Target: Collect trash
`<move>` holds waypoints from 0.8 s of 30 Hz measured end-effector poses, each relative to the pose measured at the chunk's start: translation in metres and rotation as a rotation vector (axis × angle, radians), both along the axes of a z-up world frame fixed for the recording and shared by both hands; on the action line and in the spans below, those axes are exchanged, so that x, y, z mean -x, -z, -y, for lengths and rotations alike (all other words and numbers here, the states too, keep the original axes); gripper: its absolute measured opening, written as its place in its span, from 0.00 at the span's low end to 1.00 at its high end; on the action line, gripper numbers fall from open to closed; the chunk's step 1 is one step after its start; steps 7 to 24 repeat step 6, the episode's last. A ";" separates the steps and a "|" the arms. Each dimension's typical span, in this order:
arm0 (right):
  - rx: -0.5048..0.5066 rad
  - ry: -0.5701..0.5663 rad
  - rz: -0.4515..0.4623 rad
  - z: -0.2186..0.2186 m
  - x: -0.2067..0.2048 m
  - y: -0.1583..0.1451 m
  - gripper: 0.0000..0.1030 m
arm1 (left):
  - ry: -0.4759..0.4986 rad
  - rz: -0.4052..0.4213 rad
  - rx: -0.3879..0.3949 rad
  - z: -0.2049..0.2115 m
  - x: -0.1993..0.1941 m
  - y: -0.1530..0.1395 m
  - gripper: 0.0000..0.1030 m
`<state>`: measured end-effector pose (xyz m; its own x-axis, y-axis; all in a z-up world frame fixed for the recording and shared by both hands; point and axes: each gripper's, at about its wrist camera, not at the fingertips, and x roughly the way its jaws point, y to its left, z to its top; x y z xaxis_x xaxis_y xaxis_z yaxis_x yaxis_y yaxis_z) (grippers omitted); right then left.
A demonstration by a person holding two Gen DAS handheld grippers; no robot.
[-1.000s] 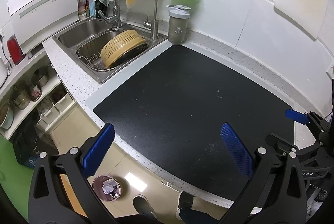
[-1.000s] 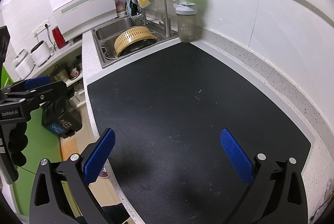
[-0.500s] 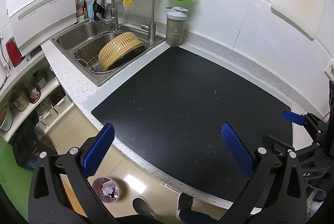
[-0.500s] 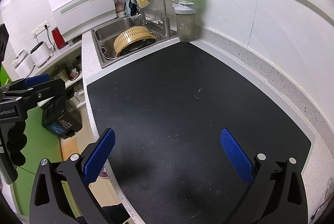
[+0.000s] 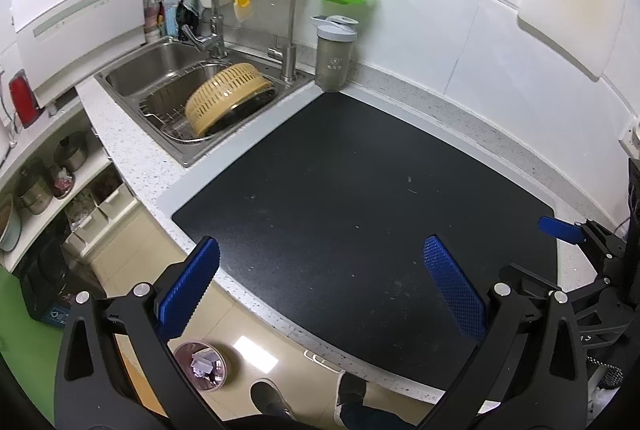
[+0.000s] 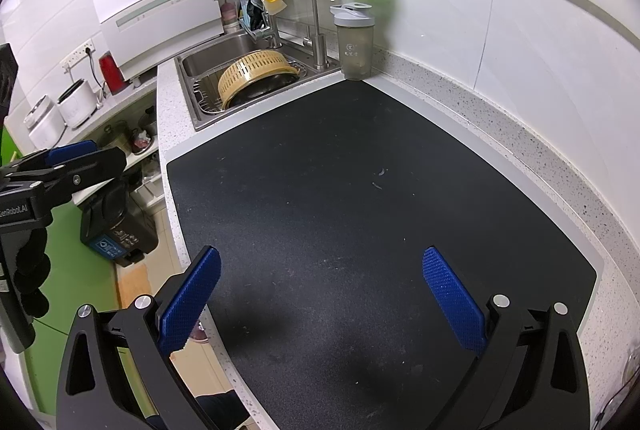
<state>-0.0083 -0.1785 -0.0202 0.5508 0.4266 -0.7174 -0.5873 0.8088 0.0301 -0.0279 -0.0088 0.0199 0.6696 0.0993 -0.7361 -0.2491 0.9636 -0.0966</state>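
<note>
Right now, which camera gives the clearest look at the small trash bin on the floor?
The left wrist view. It looks down into the small round trash bin below the counter edge, showing crumpled paper inside, partly behind the left gripper. The right wrist view does not show that bin at all.

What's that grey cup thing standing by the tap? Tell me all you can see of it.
The shaker bottle is a translucent grey-green tumbler with a pale grey flip-top lid and a small white logo on its side. It stands upright on the speckled counter, at the black mat's far corner, beside the sink's slim tap. Lid looks closed; contents unclear.
</note>
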 end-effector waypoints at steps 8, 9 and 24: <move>0.000 0.000 0.001 0.000 0.001 0.000 0.94 | 0.002 0.000 -0.021 0.001 -0.001 0.000 0.97; 0.000 0.000 0.001 0.000 0.001 0.000 0.94 | 0.002 0.000 -0.021 0.001 -0.001 0.000 0.97; 0.000 0.000 0.001 0.000 0.001 0.000 0.94 | 0.002 0.000 -0.021 0.001 -0.001 0.000 0.97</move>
